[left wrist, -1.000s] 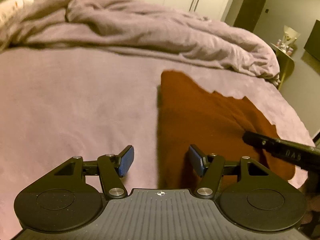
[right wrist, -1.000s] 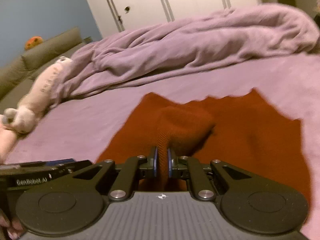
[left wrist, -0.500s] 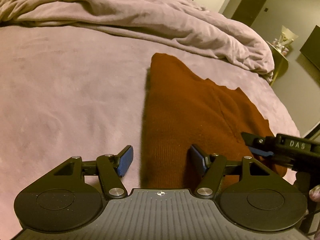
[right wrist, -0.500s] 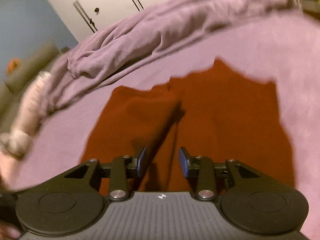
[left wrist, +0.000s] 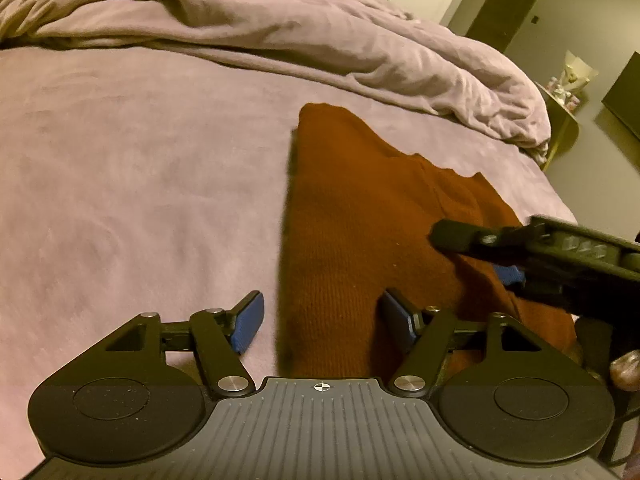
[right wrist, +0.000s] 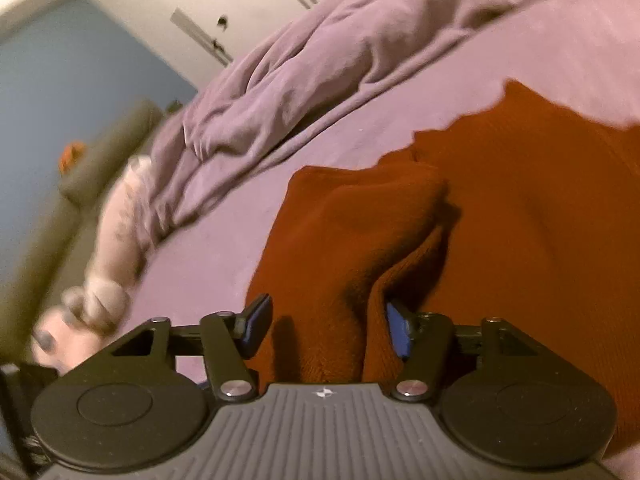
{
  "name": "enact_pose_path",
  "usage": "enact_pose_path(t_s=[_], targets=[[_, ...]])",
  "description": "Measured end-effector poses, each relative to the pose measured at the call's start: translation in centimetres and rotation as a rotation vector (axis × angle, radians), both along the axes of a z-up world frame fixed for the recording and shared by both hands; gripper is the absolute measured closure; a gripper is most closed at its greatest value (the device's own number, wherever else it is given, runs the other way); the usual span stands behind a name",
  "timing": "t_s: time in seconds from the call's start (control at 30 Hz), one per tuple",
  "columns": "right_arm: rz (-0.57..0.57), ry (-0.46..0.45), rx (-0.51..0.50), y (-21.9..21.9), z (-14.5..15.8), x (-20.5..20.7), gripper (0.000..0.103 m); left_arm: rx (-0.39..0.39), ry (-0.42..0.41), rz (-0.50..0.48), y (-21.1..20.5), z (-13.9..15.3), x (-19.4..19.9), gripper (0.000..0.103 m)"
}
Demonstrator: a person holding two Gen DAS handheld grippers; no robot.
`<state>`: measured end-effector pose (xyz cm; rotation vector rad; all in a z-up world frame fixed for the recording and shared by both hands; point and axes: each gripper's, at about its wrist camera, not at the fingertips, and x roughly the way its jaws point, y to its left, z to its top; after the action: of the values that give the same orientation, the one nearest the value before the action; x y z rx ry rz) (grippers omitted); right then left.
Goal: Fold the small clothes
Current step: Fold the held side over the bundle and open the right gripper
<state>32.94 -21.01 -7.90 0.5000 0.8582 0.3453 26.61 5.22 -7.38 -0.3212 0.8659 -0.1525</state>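
A rust-brown knit garment (left wrist: 360,220) lies on the lilac bed sheet (left wrist: 140,180), partly folded, with a raised fold (right wrist: 380,220) down its middle. My left gripper (left wrist: 322,312) hovers over the garment's near left edge. Its jaws are opening and the blue pads (left wrist: 250,320) stand clear of the cloth. My right gripper (right wrist: 326,320) is over the fold, jaws opening. The cloth ridge runs between its pads (right wrist: 398,332) without being pinched. In the left wrist view, the right gripper (left wrist: 476,258) reaches in from the right over the garment.
A bunched lilac duvet (left wrist: 320,28) fills the far side of the bed. A pale plush toy (right wrist: 116,232) lies at the left by an olive sofa back (right wrist: 100,148). The bed's right edge drops off near a small side table (left wrist: 564,120).
My right gripper let go of the garment fold, opened and rolled. The fold dropped back onto the garment. The left gripper stayed about where it was.
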Motion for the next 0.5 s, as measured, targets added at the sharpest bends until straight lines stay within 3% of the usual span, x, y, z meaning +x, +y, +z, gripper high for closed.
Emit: enact_pose_path(t_s=[0.03, 0.1, 0.3, 0.43, 0.5], targets=[[0.014, -0.018, -0.068, 0.8, 0.2, 0.2, 0.067, 0.001, 0.001, 0.001, -0.1, 0.0, 0.0, 0.03], [0.048, -0.064, -0.223, 2.4, 0.5, 0.2, 0.084, 0.006, 0.004, 0.001, -0.2, 0.1, 0.0, 0.029], [0.133, -0.298, -0.559, 5.2, 4.3, -2.0, 0.088, 0.015, -0.029, 0.005, -0.9, 1.7, -2.2, 0.027], [0.102, -0.443, -0.747, 4.6, 6.8, -3.9, 0.089, 0.031, -0.011, -0.055, -3.2, 1.7, -2.9, 0.025], [0.072, -0.46, -0.819, 3.1, 6.7, -4.8, 0.089, 0.04, 0.01, -0.072, -4.3, 1.2, -3.0, 0.024]])
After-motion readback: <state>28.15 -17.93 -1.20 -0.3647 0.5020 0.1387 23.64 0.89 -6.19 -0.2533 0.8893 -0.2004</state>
